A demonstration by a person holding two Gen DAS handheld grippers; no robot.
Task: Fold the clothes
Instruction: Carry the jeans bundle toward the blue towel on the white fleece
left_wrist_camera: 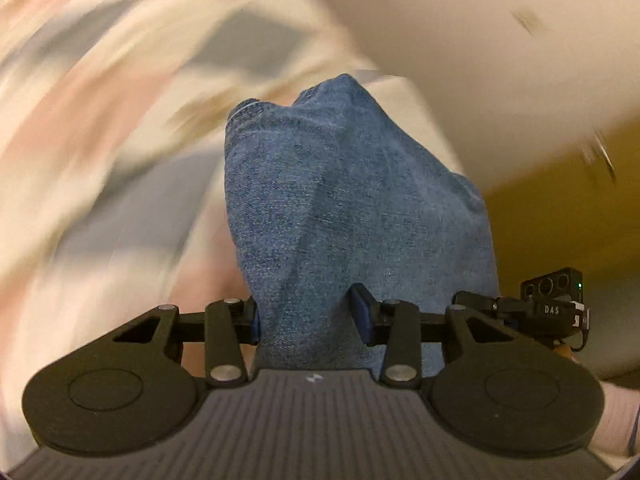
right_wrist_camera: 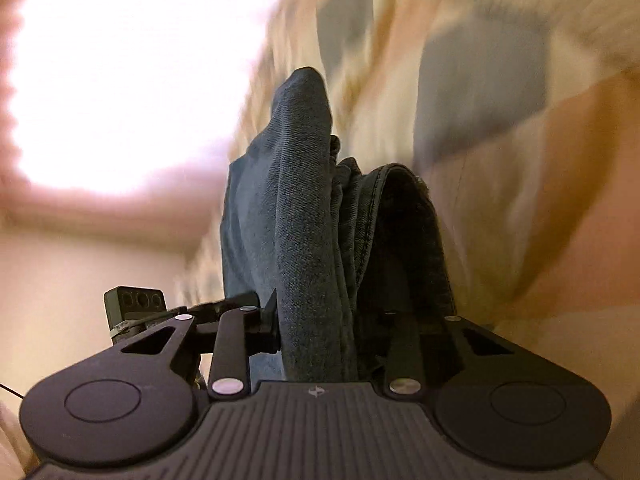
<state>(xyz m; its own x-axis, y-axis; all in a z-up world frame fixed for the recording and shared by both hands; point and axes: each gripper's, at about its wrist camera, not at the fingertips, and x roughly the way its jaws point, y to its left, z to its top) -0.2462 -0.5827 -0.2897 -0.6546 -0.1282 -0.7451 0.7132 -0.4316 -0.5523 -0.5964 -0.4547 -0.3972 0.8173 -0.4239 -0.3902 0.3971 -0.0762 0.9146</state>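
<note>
A pair of blue denim jeans fills the middle of the left wrist view, bunched and lifted. My left gripper is shut on the denim, with its fingers pressing a thick fold from both sides. In the right wrist view the jeans hang in several dark folds. My right gripper is shut on that bundle; its right finger is hidden under the cloth. The other gripper's camera block shows at the right edge of the left wrist view and at the left of the right wrist view.
Behind the jeans lies a checked bedcover in pink, cream and grey, smeared by motion blur, and it shows again as a bedcover on the right. A bright window glare fills the upper left. A cream wall rises at the upper right.
</note>
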